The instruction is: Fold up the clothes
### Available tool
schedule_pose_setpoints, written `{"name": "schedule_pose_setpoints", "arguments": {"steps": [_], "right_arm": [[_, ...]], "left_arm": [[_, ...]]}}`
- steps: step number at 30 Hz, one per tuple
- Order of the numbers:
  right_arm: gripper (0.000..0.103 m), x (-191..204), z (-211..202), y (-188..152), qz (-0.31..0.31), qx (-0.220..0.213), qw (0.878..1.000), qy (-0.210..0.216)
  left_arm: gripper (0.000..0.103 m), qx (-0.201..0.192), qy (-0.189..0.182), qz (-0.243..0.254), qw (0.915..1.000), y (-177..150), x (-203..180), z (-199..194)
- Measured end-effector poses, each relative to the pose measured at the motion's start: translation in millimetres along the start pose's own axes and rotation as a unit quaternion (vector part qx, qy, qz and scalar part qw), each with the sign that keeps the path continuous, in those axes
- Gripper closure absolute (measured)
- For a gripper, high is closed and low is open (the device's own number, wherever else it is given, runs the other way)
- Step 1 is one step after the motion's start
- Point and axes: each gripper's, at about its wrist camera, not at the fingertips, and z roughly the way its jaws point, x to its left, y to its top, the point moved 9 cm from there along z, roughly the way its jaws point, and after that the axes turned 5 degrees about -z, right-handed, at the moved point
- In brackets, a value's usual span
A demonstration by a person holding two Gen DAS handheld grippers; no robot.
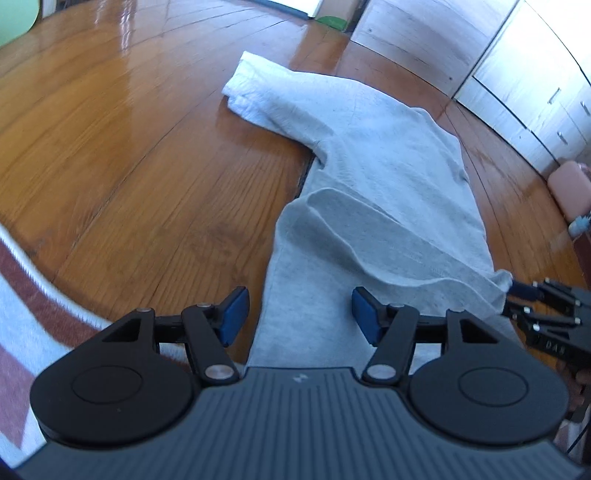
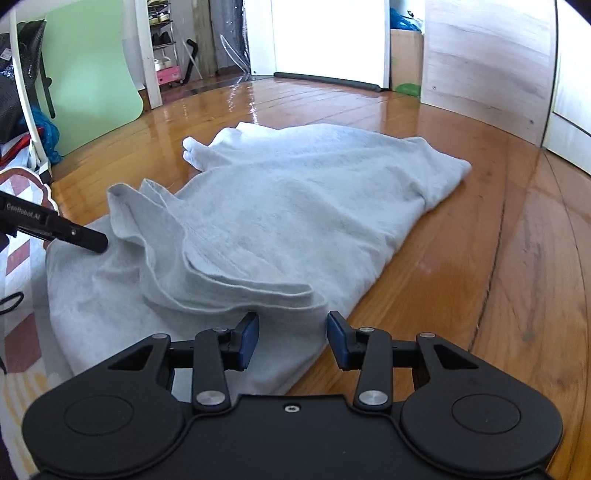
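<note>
Grey fabric is lying across a glossy wooden floor (image 1: 110, 155): a pale grey T-shirt (image 1: 388, 155) is spreading out away from both cameras, one short sleeve (image 1: 247, 88) sticking out to the left in the left wrist view. The near end of the garment is reaching onto a rug (image 1: 22, 332) with dark red and white stripes. A doubled-over fold of the hem (image 2: 236, 280) is sitting in loose layers on top of the shirt's lower part.

The left gripper (image 1: 299, 317) is hovering over the near end of the shirt, its blue-padded fingers (image 1: 234, 314) standing wide apart and holding nothing. In the right wrist view its dark tip is touching the cloth beside the raised fold.

The right gripper (image 2: 292, 339) is showing its fingers (image 2: 248, 341) apart in its own camera, with the hem fold lying just in front of them. In the left wrist view its tip is meeting a corner of the fold at the right edge, and whether cloth is pinched there I cannot tell.

Pale wood cabinets (image 1: 424, 33) are standing beyond the shirt, and a green panel (image 2: 88, 74) is leaning at the far left.
</note>
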Motion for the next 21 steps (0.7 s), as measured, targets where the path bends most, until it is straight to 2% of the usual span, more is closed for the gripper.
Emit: {"name": "schedule_pose_setpoints", "arguments": {"steps": [3, 6, 8, 9, 10, 11, 13, 16, 18, 21], "right_arm": [[0.057, -0.7, 12.6, 3.1, -0.014, -0.001, 1.0, 0.002], [0.058, 1.2, 19.5, 9.3, -0.012, 0.0, 1.0, 0.024], [0.096, 3.2, 17.5, 12.4, -0.019, -0.007, 0.999, 0.037], [0.096, 2.2, 15.6, 13.4, -0.011, -0.01, 0.999, 0.043], [0.096, 0.8, 13.6, 14.2, 0.0, -0.013, 0.999, 0.049], [0.097, -2.3, 7.9, 16.7, 0.017, -0.025, 0.998, 0.054], [0.097, -9.6, -5.8, 22.8, 0.056, -0.055, 0.995, 0.063], [0.097, -20.8, -27.9, 34.8, 0.104, -0.102, 0.987, 0.073], [0.097, -28.3, -35.4, 42.3, 0.12, -0.121, 0.983, 0.064], [0.098, -41.8, -25.9, 43.9, 0.126, -0.117, 0.985, 0.03]], "left_arm": [[0.043, -0.003, 0.001, 0.023, 0.9997, 3.5, -6.0, 3.8], [0.041, 0.006, -0.014, 0.054, 0.9984, 9.6, -14.5, 11.9], [0.041, 0.004, -0.009, 0.061, 0.9981, 15.2, -17.7, 14.1], [0.041, 0.002, -0.006, 0.064, 0.998, 18.0, -19.2, 15.1], [0.044, 0.001, -0.003, 0.066, 0.9978, 20.9, -20.8, 16.0], [0.064, 0.0, 0.0, 0.069, 0.9976, 23.7, -22.3, 17.0], [0.091, -0.003, 0.006, 0.075, 0.9972, 29.4, -25.4, 19.0], [0.096, -0.007, 0.015, 0.084, 0.9963, 37.9, -30.0, 21.9], [0.096, -0.01, 0.021, 0.089, 0.9957, 43.6, -33.1, 23.8], [0.095, -0.013, 0.03, 0.098, 0.9946, 52.1, -37.8, 26.7]]}}
